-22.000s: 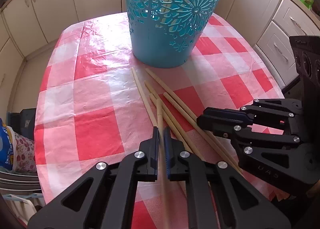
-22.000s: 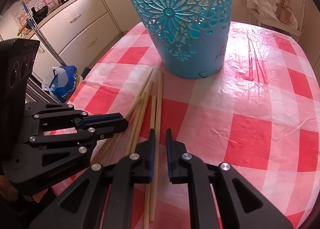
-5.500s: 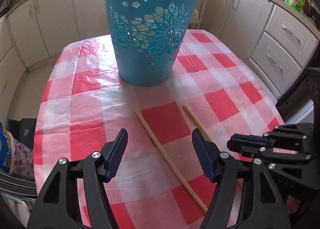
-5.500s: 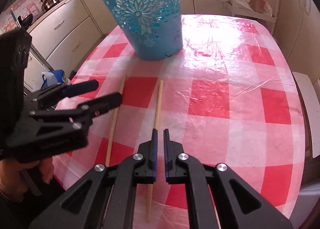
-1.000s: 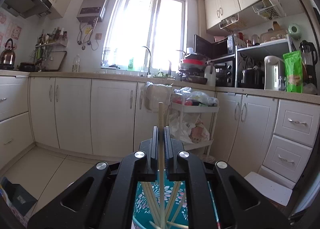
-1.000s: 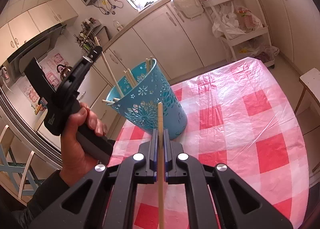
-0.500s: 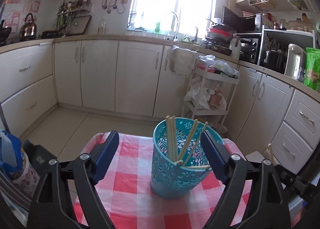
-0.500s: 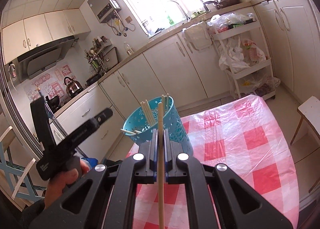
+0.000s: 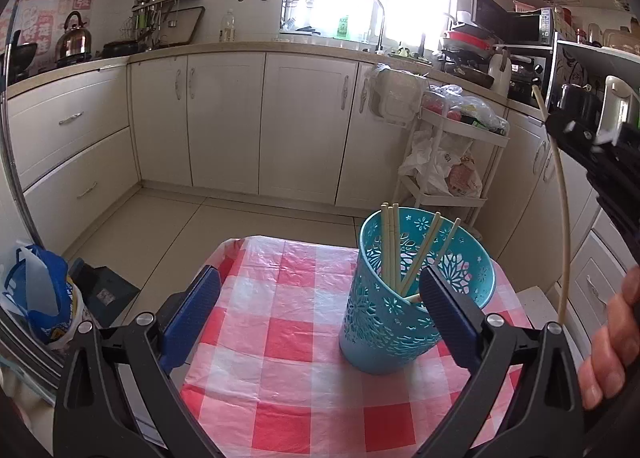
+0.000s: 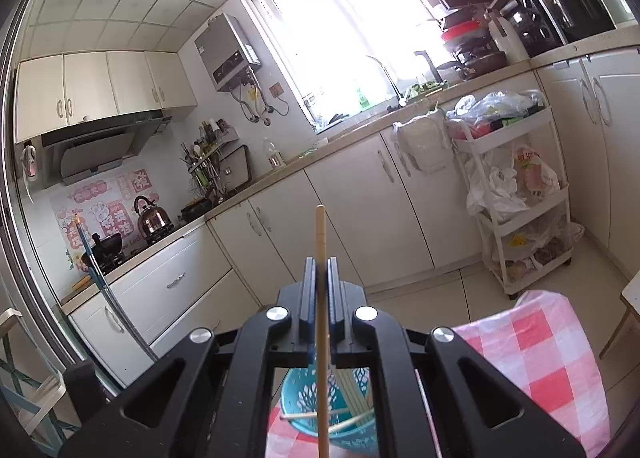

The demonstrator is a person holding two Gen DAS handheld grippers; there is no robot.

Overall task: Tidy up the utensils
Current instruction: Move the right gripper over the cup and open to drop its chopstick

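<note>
A teal cut-out basket (image 9: 400, 322) stands on the red-and-white checked table (image 9: 280, 338) with several wooden chopsticks (image 9: 390, 242) leaning inside it. My left gripper (image 9: 318, 278) looks down at it from in front, its jaws opening wide with nothing between the blue pads. At the right edge of the left wrist view, a hand (image 9: 612, 338) holds my right gripper (image 9: 560, 128) high beside the basket. In the right wrist view my right gripper (image 10: 321, 270) is shut on one upright chopstick (image 10: 321, 234), and the basket (image 10: 304, 390) shows below the jaws.
A white trolley (image 9: 452, 162) loaded with bags stands past the table's far edge. A blue bag (image 9: 44, 298) and a dark box sit on the floor at the left. Cream cabinets line the walls. A white stool corner (image 10: 632, 294) shows at the right.
My left gripper let go of its chopstick, which now stands in the basket, opened wide and tipped down. My right gripper rose with its chopstick to above the basket.
</note>
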